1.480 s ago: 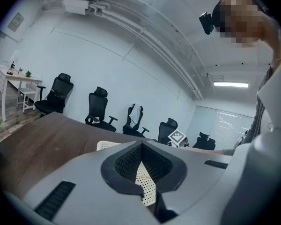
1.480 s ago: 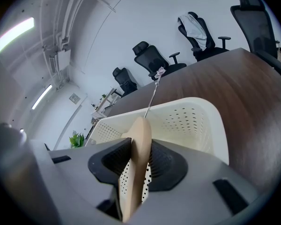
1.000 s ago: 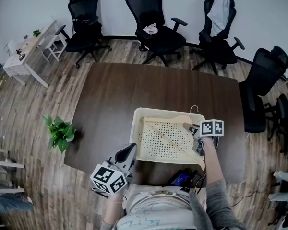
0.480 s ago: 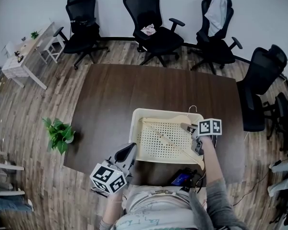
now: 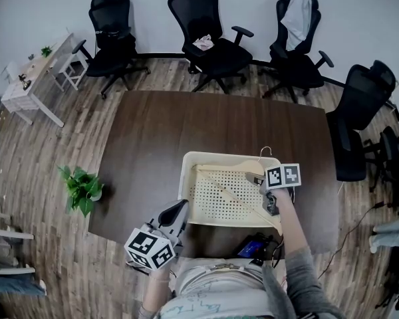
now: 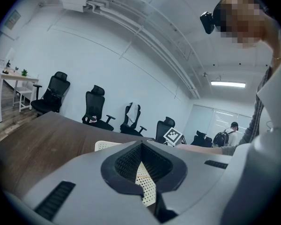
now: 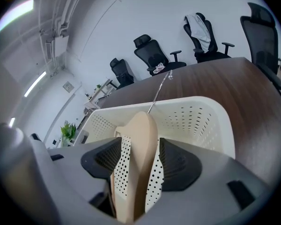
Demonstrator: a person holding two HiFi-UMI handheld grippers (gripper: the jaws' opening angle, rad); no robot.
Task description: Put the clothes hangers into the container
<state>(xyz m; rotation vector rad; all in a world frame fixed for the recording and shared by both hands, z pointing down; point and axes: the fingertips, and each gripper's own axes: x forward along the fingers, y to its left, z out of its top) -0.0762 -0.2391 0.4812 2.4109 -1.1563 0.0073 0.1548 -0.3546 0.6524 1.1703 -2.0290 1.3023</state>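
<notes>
A cream perforated basket [image 5: 221, 159] stands at the near side of the brown table [image 5: 159, 138]. A wooden clothes hanger [image 5: 229, 193] lies slanted inside it, its wire hook [image 5: 266, 151] poking over the far rim. My right gripper [image 5: 258, 178] reaches into the basket's right end. In the right gripper view the hanger [image 7: 138, 172] stands between the jaws of the right gripper [image 7: 139, 142]. They have just been opening, and a gap shows on each side of the wood. My left gripper [image 5: 183, 205] hovers at the basket's near left corner, shut and empty [image 6: 141, 146].
Several black office chairs [image 5: 209, 32] ring the table's far and right sides. A potted plant [image 5: 83, 186] sits on the floor at left, and a white side table [image 5: 33, 78] stands further back. A small dark device [image 5: 253, 248] lies at the table's near edge.
The right gripper has turned a little, its marker cube shifting leftward over the basket. The left gripper and the basket have stayed put.
</notes>
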